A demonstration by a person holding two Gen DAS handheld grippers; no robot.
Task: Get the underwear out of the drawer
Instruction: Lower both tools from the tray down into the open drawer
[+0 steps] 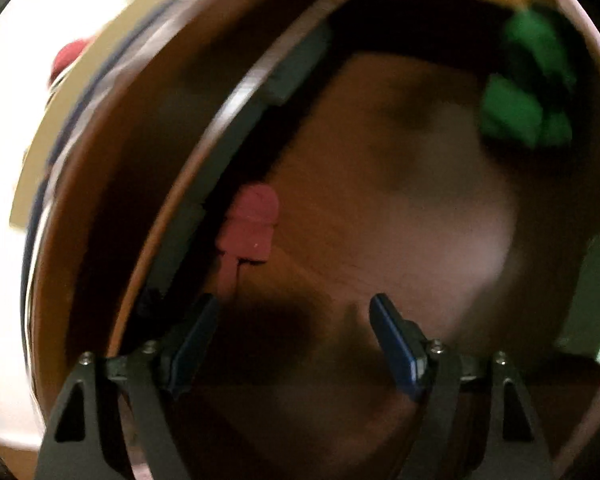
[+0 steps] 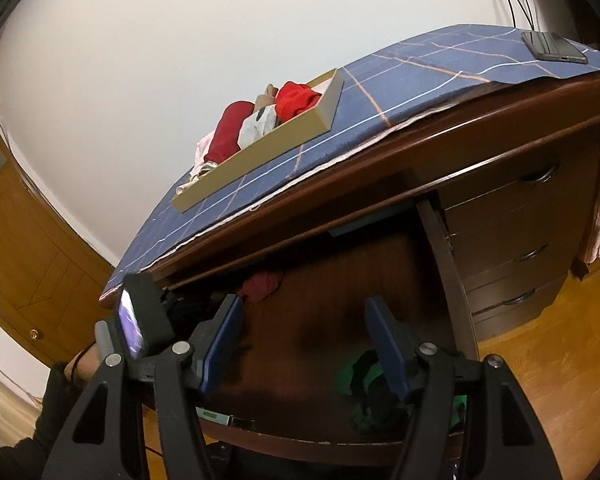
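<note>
An open drawer under the table is being reached into. The left gripper is seen over the drawer floor, jaws well apart and empty, with pink underwear just beyond its left finger. The right gripper is held at the near edge, jaws partly open and empty, above green underwear. A box of clothes (likely the destination) sits on the table. Next, the pink piece probably needs straddling and pinching.
</note>
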